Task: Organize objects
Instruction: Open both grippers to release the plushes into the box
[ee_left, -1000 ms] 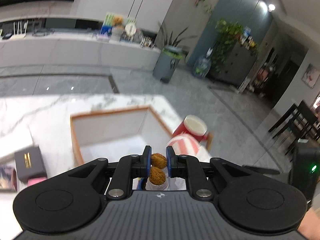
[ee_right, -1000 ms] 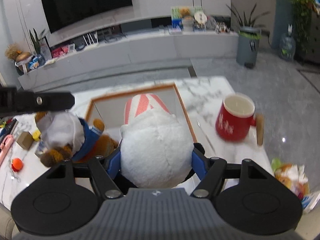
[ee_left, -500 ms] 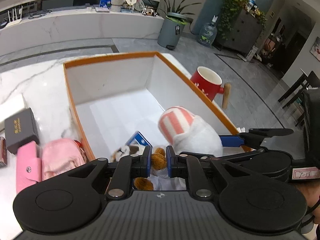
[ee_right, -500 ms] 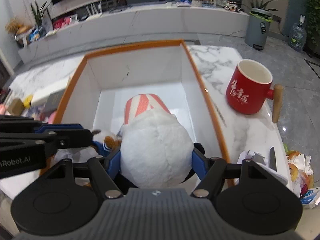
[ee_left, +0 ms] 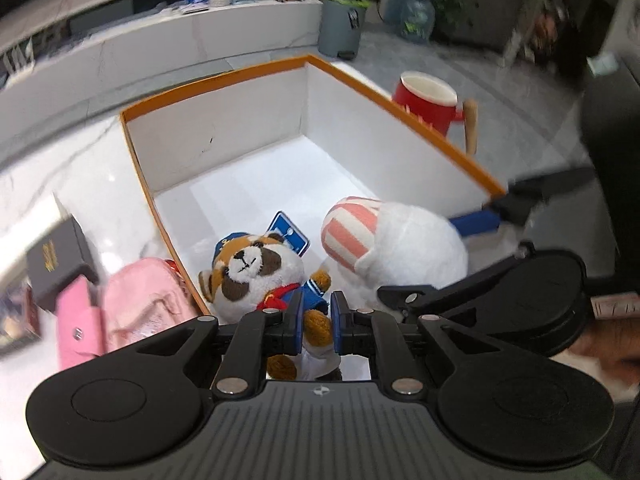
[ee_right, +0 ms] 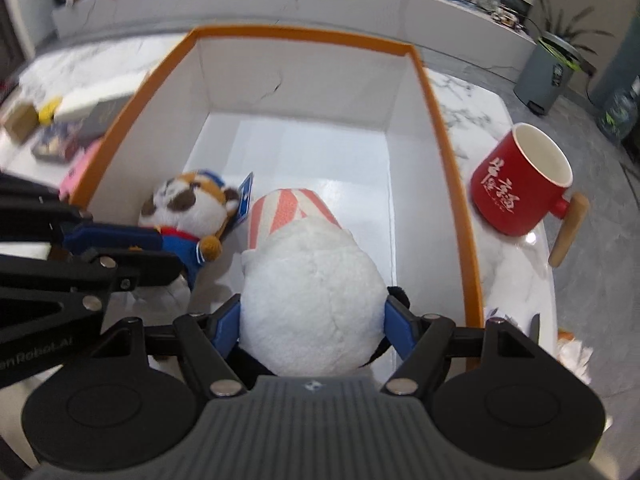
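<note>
Both grippers are angled steeply down into the orange-rimmed box [ee_right: 448, 152] on the marble counter [ee_right: 472, 108]. The left gripper [ee_left: 315, 322] is clamped on a paw of the raccoon plush [ee_left: 256, 268], near the box's left wall. The right gripper [ee_right: 314, 322] is closed around the white plush [ee_right: 312, 296], its jaws having just widened slightly. A red mug [ee_right: 520, 188] stands outside the right wall.

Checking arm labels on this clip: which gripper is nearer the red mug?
Right. The right gripper, holding the white plush, is beside the box wall nearest the red mug. The left gripper holds the raccoon plush at the far wall.
</note>
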Motion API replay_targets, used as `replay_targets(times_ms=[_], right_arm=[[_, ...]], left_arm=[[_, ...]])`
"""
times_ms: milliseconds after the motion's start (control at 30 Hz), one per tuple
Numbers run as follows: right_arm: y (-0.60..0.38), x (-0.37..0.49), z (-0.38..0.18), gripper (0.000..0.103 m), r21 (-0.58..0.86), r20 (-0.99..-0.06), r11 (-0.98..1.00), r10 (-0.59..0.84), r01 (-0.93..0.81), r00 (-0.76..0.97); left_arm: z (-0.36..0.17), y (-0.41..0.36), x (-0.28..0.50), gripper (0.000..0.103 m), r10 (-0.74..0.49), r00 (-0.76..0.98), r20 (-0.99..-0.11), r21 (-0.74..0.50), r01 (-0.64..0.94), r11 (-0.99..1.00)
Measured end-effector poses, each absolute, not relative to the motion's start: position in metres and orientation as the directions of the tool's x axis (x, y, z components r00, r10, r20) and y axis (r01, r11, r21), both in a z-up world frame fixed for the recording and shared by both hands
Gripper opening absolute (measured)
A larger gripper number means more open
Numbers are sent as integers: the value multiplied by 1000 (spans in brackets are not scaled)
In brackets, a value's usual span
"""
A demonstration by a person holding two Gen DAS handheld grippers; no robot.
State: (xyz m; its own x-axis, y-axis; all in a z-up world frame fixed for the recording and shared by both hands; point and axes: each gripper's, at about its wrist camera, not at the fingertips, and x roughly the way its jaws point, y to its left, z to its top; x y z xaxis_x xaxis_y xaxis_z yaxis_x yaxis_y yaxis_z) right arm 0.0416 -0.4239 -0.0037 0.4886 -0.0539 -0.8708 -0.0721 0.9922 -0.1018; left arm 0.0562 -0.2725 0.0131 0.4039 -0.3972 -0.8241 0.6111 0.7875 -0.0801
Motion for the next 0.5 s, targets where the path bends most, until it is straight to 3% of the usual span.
replay_targets(times_ms=[100, 500], right_arm=[[-418, 45, -9, 74, -150, -882, 983, -85, -104, 464], [-412, 53, -12, 76, -203, -909, 971, -138, -128, 394]], left_arm=[[13, -277, 51, 14, -353, 408, -842, -17, 634, 773], [18, -284, 50, 13, -293, 388, -874, 38, 654, 756]])
